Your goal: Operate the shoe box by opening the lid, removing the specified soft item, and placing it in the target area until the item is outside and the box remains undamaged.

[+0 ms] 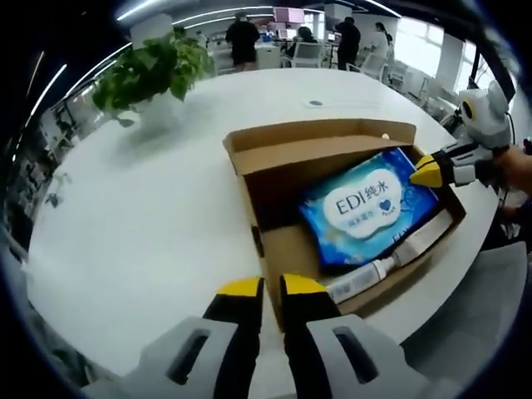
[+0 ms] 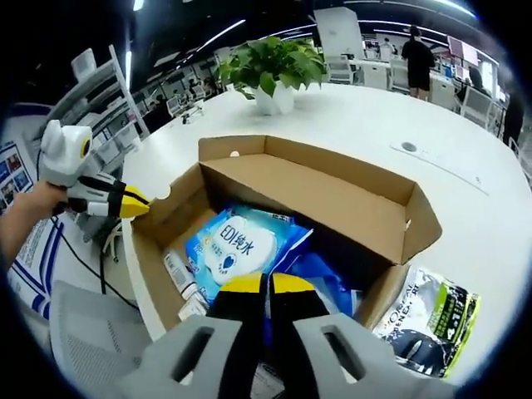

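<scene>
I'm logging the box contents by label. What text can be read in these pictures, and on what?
"EDI" with "纯水" beside it: on the white label of the blue wipes pack in the shoe box.
Smaller line under it on the pack: too blurred to read.
Tube beside the pack: print too small to read.
Black-and-green packet outside the box: lettering unreadable.

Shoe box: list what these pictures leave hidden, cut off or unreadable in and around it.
- Left gripper view: the small print on the blue wipes pack is too small to read.
- Left gripper view: the tube label is too small to read.
- Right gripper view: the right gripper covers the box contents below it; whether it grips anything cannot be told.
- Right gripper view: the silver packet is partly hidden behind the box corner.
</scene>
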Motion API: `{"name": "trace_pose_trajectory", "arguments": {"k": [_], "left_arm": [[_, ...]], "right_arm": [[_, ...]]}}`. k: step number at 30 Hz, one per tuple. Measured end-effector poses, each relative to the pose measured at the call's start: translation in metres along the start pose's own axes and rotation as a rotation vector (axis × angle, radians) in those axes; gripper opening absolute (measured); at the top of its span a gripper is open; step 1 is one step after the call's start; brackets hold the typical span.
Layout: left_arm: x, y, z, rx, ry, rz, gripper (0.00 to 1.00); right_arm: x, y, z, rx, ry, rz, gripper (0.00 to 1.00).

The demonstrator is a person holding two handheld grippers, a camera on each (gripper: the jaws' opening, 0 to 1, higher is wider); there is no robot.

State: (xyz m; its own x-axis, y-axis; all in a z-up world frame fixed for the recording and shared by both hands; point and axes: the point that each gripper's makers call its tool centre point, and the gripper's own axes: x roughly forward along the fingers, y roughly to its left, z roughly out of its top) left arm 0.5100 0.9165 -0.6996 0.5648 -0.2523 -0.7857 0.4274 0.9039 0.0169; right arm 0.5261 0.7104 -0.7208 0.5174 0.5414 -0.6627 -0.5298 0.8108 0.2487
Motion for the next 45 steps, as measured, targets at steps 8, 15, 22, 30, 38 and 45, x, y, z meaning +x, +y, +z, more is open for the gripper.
{"name": "trace_pose_trajectory", "arguments": {"k": [8, 15, 22, 30, 38, 45], "left_arm": [[-0.001, -0.012, 0.014, 0.066, -0.015, -0.011, 0.11], [0.019, -0.031, 0.013, 0.091, 0.011, -0.081, 0.15], [0.044, -0.053, 0.007, 0.081, 0.065, -0.177, 0.20], [0.065, -0.064, 0.006, 0.073, 0.115, -0.228, 0.27], [0.081, -0.077, 0.000, -0.012, 0.185, -0.309, 0.19], [0.084, -0.076, 0.000, -0.047, 0.188, -0.299, 0.10]], "right_arm": [[-0.002, -0.008, -0.006, 0.014, 0.004, -0.010, 0.00], [-0.004, -0.013, -0.010, 0.011, 0.011, -0.013, 0.00], [-0.004, -0.016, -0.013, -0.002, 0.021, -0.019, 0.00], [-0.003, -0.017, -0.016, -0.049, 0.026, -0.021, 0.00], [-0.002, -0.019, -0.019, -0.057, 0.027, -0.021, 0.00], [-0.002, -0.019, -0.019, -0.045, 0.017, -0.016, 0.00]]}}
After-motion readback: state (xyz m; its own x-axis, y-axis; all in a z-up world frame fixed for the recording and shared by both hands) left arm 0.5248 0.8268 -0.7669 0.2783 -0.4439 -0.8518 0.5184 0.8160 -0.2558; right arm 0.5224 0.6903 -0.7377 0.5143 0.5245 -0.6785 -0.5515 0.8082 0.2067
